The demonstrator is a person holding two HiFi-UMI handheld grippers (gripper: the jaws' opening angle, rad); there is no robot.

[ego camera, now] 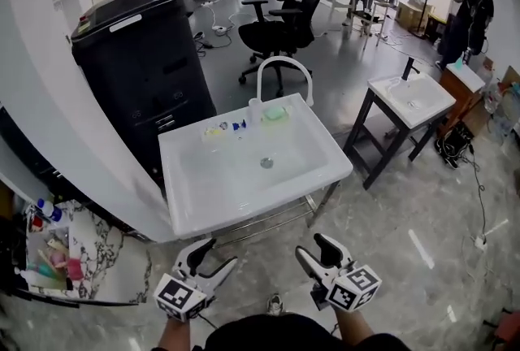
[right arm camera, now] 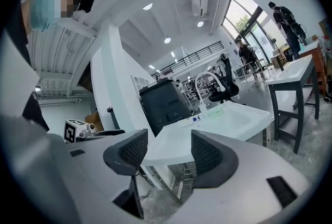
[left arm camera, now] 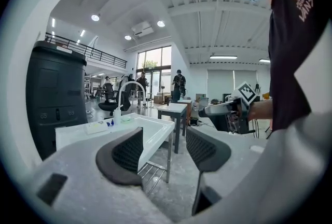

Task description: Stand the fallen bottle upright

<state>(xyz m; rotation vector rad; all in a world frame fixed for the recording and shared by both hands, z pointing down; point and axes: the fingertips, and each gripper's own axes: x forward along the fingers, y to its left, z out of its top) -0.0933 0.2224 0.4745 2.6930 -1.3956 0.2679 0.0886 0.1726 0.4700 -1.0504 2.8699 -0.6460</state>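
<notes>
While both claws hang low by the person, well apart from the sink [ego camera: 328,175], entries read as follows.

- Left claw [ego camera: 214,253]: spread, nothing between the pads.
- Right claw [ego camera: 311,247]: spread, likewise empty.
- Bottle [ego camera: 254,110]: small, white, apparently upright on the sink's back ledge, just beside the foot of the faucet [ego camera: 284,61]; no fallen bottle made out.
- Risk: the slim bottle probably tips easily, so a claw brushing it or the faucet on any reach over the basin could knock it in.
- Basin: bare but for the drain [ego camera: 266,162].
- Ledge: green item [ego camera: 275,113], small blue pieces [ego camera: 237,125].
</notes>
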